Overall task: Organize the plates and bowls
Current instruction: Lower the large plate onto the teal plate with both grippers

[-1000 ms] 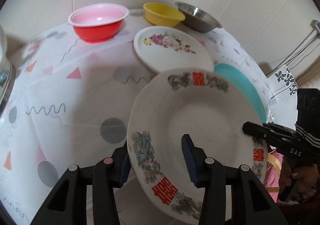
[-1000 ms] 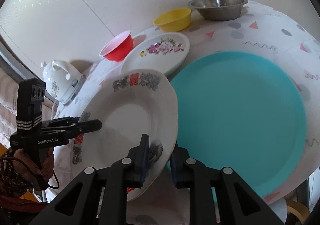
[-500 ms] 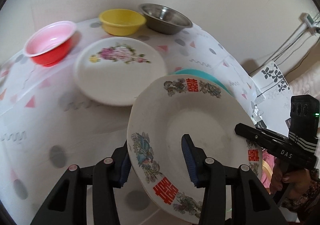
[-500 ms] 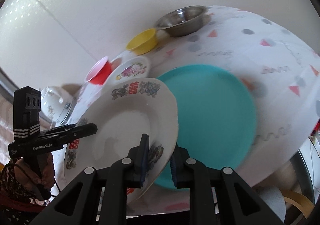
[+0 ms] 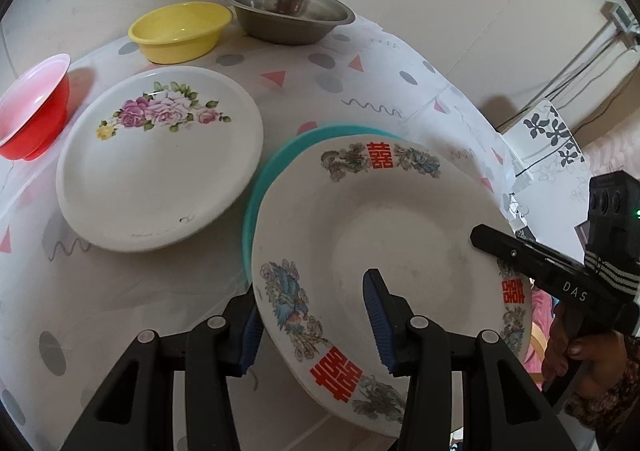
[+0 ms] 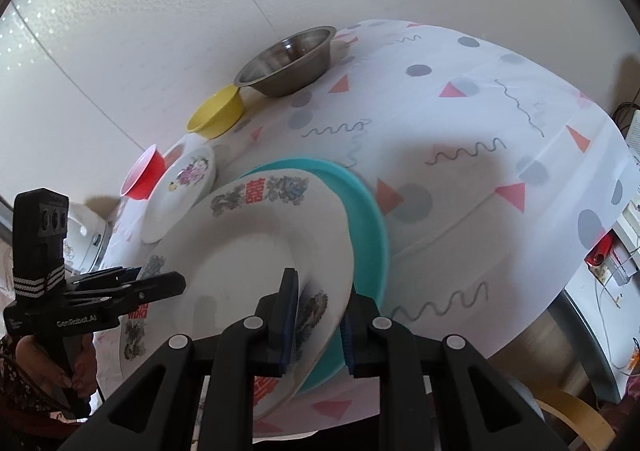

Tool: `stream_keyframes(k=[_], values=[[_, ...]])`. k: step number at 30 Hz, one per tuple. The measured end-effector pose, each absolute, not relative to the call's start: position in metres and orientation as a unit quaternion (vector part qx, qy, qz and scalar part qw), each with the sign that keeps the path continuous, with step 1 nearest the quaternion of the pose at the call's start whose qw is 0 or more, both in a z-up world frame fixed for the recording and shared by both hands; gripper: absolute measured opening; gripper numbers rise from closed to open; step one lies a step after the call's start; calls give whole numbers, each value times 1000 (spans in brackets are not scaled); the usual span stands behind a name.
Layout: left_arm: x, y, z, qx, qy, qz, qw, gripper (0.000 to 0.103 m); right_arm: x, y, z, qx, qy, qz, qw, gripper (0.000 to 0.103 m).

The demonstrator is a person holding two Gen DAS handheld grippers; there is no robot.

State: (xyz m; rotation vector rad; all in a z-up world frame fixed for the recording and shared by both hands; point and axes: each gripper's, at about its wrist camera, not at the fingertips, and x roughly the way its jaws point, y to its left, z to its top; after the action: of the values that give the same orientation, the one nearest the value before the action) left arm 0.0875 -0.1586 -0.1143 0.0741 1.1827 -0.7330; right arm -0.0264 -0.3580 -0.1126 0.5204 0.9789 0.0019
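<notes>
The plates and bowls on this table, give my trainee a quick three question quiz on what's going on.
1. True or false: both grippers grip the white deep plate with red characters.
2. Which dish lies directly beneath it?
A. round teal plate
B. yellow plastic bowl
C. steel bowl
3. What decorates the white plate beside the red bowl?

Key: 1 true; 2 A; 3 pink flowers.
</notes>
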Motion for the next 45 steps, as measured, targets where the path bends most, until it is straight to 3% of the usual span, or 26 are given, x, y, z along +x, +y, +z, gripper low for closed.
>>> stream_keyframes(k=[25,27,30,45], values=[[92,-167,-119,37,550,-311,774,48,-7,-369,-125,258,480,-25,838,25],[90,-165,-118,38,549,-312,775,49,-6,-368,-124,260,481,-24,837,29],[89,-164,-116,36,549,-311,775,49,-6,-365,-123,253,482,-26,838,33],[83,-151,-113,31,547,-308,778,53,-7,-357,-104,196,482,-57,852,34]])
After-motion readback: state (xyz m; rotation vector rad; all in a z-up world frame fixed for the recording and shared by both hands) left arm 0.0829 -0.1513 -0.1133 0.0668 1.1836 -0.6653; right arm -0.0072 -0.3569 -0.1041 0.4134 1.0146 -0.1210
